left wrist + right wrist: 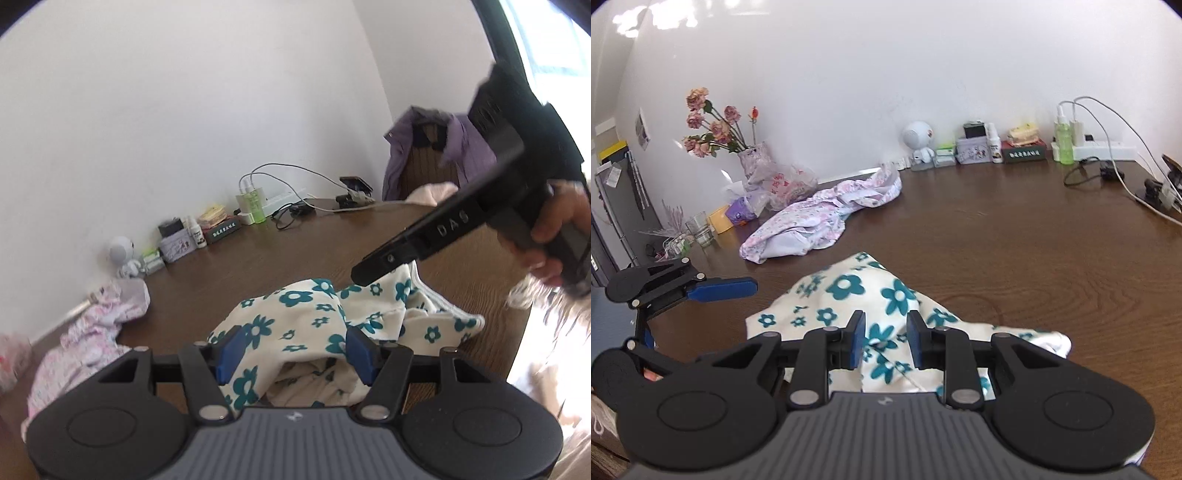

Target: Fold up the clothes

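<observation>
A white garment with teal flowers [295,317] lies bunched on the brown table [295,243]. My left gripper [295,352] is wide open at the garment's near edge, and the cloth shows between its blue pads [231,354]. In the right wrist view the same left gripper [701,291] hangs just left of the garment [849,291]. My right gripper [885,338] sits low over the cloth with its jaws about a third apart and a fold showing in the gap. From the side, the right gripper [373,267] slants down onto the garment's far side, held by a hand [554,229].
A pink-patterned garment [812,218] lies crumpled at the back left. Along the wall stand a vase of flowers [753,158], a glass [700,229], small boxes, bottles [1063,140], a power strip with cables [1108,151] and a phone stand. A chair with a purple jacket [424,155] is beyond the table.
</observation>
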Motion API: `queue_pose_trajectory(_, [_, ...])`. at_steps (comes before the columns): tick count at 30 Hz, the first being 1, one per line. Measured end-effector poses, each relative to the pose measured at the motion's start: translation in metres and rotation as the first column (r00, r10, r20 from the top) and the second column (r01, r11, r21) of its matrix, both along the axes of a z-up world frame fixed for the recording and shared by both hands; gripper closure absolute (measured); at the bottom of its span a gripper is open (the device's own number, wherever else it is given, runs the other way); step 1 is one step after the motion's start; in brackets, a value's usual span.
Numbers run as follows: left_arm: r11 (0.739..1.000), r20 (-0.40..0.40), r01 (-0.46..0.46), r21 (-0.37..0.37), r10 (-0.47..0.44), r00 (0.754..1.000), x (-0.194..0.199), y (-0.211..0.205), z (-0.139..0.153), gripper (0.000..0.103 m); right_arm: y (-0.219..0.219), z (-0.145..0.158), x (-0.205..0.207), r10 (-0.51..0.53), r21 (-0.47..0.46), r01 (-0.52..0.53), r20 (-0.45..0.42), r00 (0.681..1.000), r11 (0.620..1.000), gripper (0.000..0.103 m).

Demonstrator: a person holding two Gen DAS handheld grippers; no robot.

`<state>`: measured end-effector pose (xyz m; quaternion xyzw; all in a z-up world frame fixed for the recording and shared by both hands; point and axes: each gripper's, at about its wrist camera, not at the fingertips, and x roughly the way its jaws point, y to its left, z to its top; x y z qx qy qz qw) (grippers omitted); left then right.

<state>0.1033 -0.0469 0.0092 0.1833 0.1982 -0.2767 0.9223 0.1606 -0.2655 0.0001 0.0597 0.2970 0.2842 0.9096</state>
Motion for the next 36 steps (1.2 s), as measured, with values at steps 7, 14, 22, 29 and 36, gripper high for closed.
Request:
queue_pose_trajectory(7, [0.999,-0.186,-0.052,-0.002,0.051,0.981,0.0,0.046,-0.013,0.071,0.054,0.021,0.016,0.128,-0.098,-0.122,0.066,0.99,0.988,0.068])
queue_pose_trajectory(14, [0.993,-0.215,-0.004,0.122,0.031,0.976,0.005,0.042,-0.043,0.077,0.08,0.01,0.031,0.139,-0.195,-0.128,0.039,0.99,0.972,0.068])
queue_pose_trajectory(22, [0.98,-0.072,-0.053,0.194,0.068,0.995,0.017,0.022,-0.043,0.093,0.074,0.002,0.021,0.171,-0.232,-0.157,0.041,0.984,0.96,0.068])
queue_pose_trajectory(29, [0.98,-0.1,-0.1,0.174,0.119,0.988,0.033,0.021,-0.05,0.091,0.074,-0.012,0.002,0.204,-0.296,-0.169,0.092,0.975,0.94,0.068])
queue_pose_trajectory(36, [0.985,-0.236,-0.161,-0.061,0.142,0.961,0.041,0.073,-0.021,0.048,0.059,0.013,-0.014,0.183,-0.249,-0.145,0.137,0.973,0.958,0.062])
